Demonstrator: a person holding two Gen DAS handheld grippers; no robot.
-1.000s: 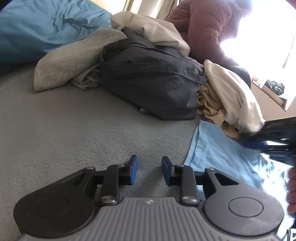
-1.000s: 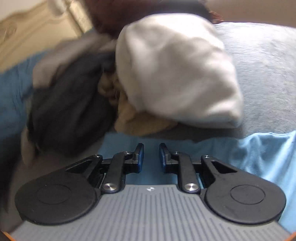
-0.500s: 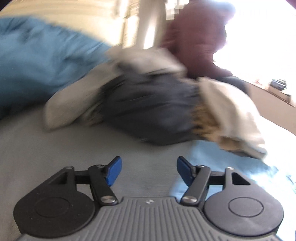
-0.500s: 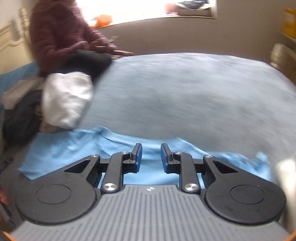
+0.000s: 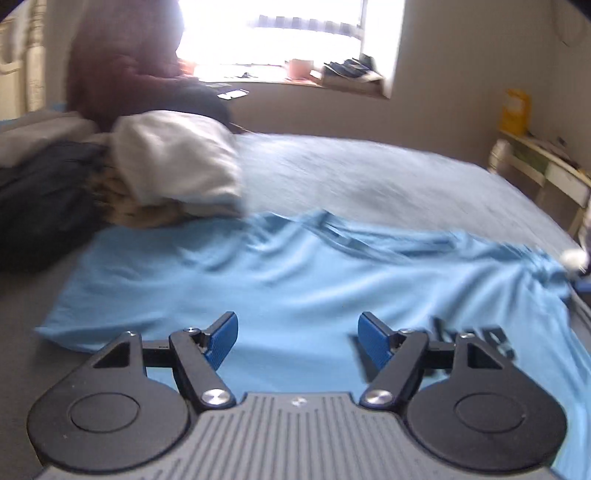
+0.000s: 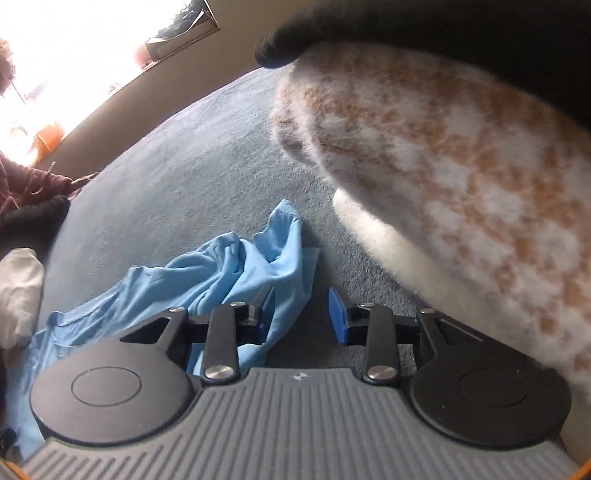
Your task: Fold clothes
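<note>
- Left wrist view, far left: a heap of clothes [image 5: 55,192] sits on the bed [image 5: 369,173], with a dark garment at the frame edge, a white bundle [image 5: 173,166] on top and a tan piece beneath it. All of it is smeared by motion blur, so the separate pieces are hard to tell apart.
- Behind the heap, a person in a maroon jacket [image 5: 122,62] is cut off at the top, washed out against the glaring window [image 5: 273,33].
- Centre: the light blue shirt [image 5: 295,280] lies spread and rumpled on the grey cover, its left corner just beside the heap.
- The left gripper [image 5: 297,338] hovers above the shirt, jaws wide, nothing between them.
- Far right of that view: the shirt's bunched end meets a blurred white and dark shape at the frame edge; I cannot tell what it is.
- Right wrist view: the shirt's crumpled end [image 6: 236,273] drapes over the left finger, hiding most of its blue pad.
- The right gripper [image 6: 301,314] is opening; cloth lies by one pad only and is not pinched.
- Right: a fuzzy white and tan sleeve [image 6: 461,177] fills the corner, close and blurred, under a dark mass.
</note>
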